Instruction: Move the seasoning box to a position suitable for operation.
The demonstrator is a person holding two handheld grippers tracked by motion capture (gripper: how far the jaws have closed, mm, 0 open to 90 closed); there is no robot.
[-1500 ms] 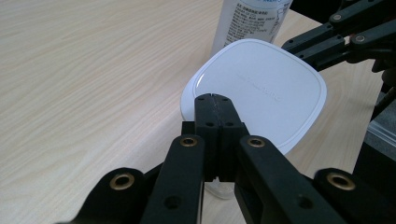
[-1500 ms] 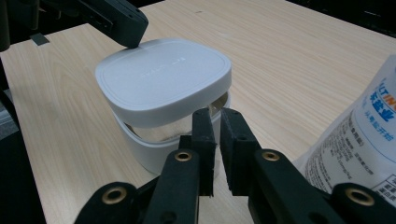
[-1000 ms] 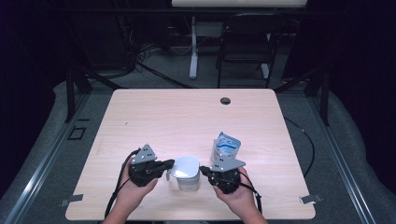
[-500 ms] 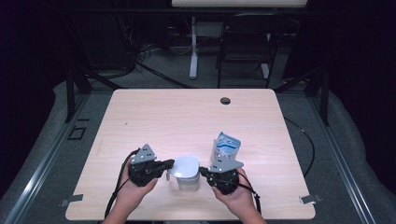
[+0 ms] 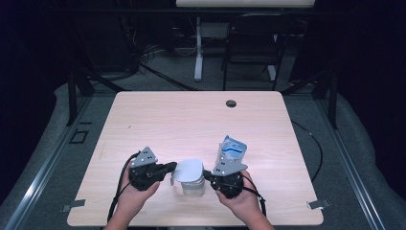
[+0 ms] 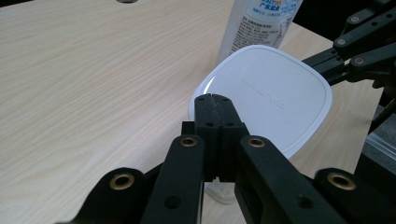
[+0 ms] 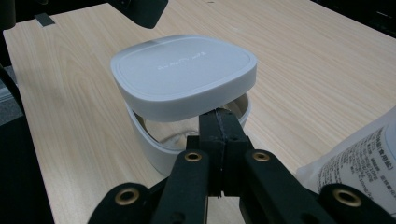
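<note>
Standing at the near edge of the worktop (image 5: 158,120), a person works two claws on one small tub (image 7: 154,154), white lid (image 5: 190,170) tilted on top. Left claw (image 5: 173,167) comes in from the lid's left side, jaws pressed together w/ the tips at the lid rim; looks clenched on that rim, tho the actual bite is hidden under the jaws. Right claw (image 5: 207,173) comes from the opposite side, jaws also closed, tips at the tub wall just below the raised lid edge; probably pinching the wall, can't be sure.

Key relation: lid sits between the claws, both touching or nearly so, neither nearer. Lid is lifted on the right claw's side, so a gap opens there. My guess: left lifts the lid off while right steadies the tub.

Views differ: right gripper view shows the gap and the tub's hollow; left gripper view shows the lid's flat top and the pouch (image 6: 261,23) standing just behind it. High view places the pouch beside the right hand (image 5: 242,199).
</note>
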